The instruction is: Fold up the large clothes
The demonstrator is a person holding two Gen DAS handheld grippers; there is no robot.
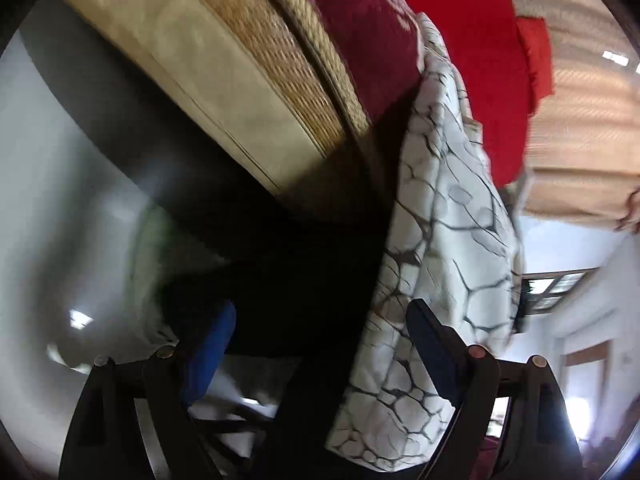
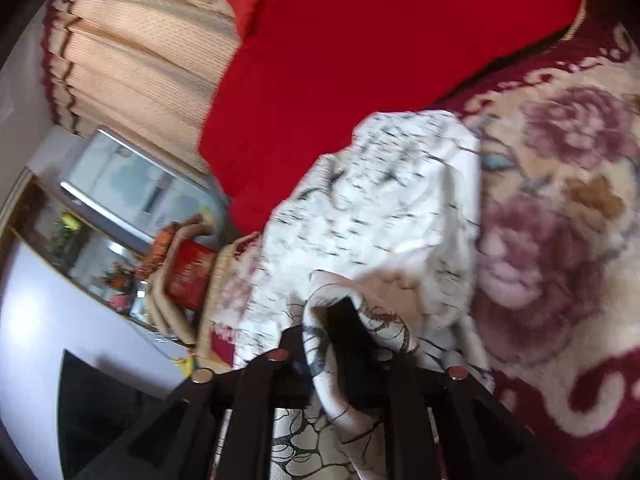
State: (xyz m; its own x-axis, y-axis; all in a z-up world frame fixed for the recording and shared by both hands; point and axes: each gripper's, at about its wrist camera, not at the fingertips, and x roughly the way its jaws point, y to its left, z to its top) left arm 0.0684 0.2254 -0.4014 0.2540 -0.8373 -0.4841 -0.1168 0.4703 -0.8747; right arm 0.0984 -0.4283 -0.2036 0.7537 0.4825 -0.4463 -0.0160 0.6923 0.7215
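A white garment with a black crackle print (image 1: 440, 248) hangs off the edge of the bed in the left wrist view. My left gripper (image 1: 320, 320) is open, its blue-padded fingers wide apart; the cloth drapes between them, close to the right finger (image 1: 430, 340). In the right wrist view the same garment (image 2: 376, 208) lies bunched on a floral blanket (image 2: 560, 208). My right gripper (image 2: 338, 340) is shut on a fold of the garment, which wraps over its fingers.
A red blanket (image 2: 360, 60) lies on the bed behind the garment. The mattress side with a woven mat (image 1: 224, 80) runs across the left wrist view, dark space below. Curtains (image 2: 132, 52), a window and a cabinet with small items (image 2: 176, 264) stand beyond.
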